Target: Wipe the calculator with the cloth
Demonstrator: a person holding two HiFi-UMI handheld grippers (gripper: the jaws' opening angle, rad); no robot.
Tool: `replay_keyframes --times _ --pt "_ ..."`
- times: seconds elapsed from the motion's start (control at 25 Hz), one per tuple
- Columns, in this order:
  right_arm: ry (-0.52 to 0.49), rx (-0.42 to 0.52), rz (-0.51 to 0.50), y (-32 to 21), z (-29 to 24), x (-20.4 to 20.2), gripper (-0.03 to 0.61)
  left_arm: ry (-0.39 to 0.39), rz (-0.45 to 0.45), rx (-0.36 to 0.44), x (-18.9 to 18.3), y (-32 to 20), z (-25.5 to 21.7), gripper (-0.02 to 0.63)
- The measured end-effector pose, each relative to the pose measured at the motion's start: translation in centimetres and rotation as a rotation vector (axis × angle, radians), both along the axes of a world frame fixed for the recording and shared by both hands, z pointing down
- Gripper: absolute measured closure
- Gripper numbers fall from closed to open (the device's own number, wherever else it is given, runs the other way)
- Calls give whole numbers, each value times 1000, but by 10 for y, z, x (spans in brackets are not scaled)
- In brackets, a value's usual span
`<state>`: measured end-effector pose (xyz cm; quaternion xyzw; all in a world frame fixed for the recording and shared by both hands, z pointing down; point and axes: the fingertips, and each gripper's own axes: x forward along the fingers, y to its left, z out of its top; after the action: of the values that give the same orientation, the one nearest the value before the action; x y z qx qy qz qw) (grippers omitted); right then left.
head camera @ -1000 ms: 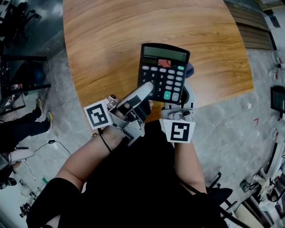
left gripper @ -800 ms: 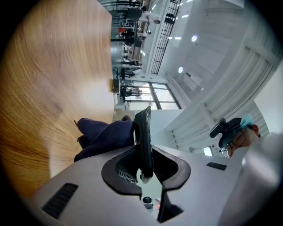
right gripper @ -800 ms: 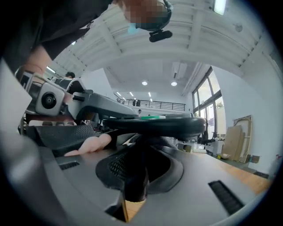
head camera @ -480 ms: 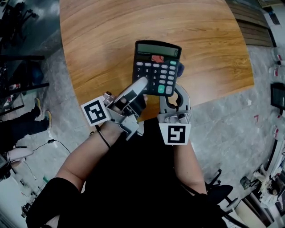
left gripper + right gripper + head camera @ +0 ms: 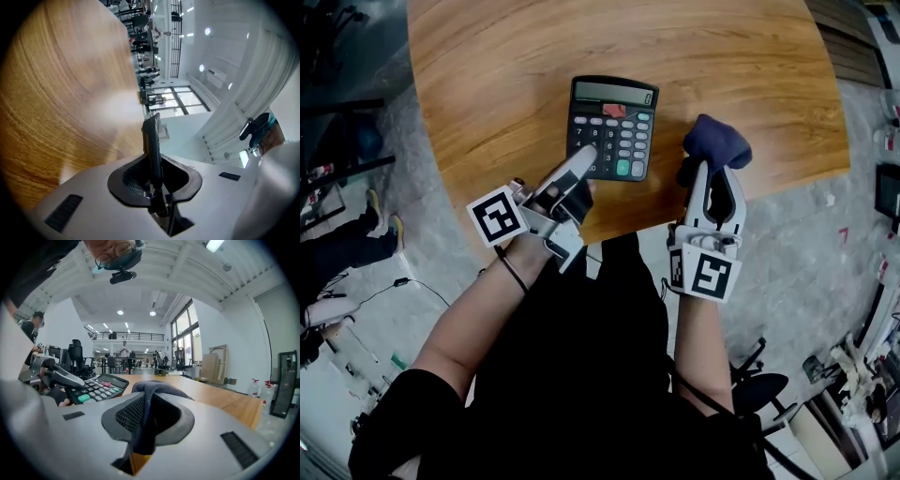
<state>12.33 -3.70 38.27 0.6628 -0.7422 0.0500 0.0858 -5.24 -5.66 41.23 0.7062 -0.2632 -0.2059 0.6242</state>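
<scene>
- You are bringing both grippers down. In the head view the calculator point(image 5: 611, 128) is looking smaller than a second ago, and it is now sitting over the near edge of the surface point(image 5: 487, 75), about at the middle of that edge.
- The left gripper point(image 5: 581, 161) is still clenching its jaws on the near left corner of the calculator.
- The right gripper point(image 5: 710, 173) is grasping the dark blue cloth point(image 5: 717, 141) in its jaws. A second ago the cloth was tucked behind the right side of the calculator. Now it is standing apart from it, further right along the same edge.
- I am judging that a wiping pass is ending, because the cloth is not touching the calculator at this moment.
- The left gripper view is adding what the head view is hiding: the calculator point(image 5: 152, 145) edge-on, squeezed between the two jaws, with the wood close beside it. I cannot tell if it is resting on the wood.
- The right gripper view is showing the cloth point(image 5: 145, 418) pinched deep between its jaws. It is also showing the keys of the calculator point(image 5: 96, 387) tilted at the left, clear of the cloth.
</scene>
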Motion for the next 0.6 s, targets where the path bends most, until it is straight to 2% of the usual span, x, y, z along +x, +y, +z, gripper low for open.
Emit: replay_keyframes --times 0.32,0.44,0.6 --pt "-8 -206 1 5 60 -30 523 -108 58 -83 8 24 58 546" --pt "-1 -279 4 0 75 -32 523 -169 69 -100 7 26 68 546" --pt "10 -368 12 -3 90 -31 523 -207 71 -101 7 26 69 546"
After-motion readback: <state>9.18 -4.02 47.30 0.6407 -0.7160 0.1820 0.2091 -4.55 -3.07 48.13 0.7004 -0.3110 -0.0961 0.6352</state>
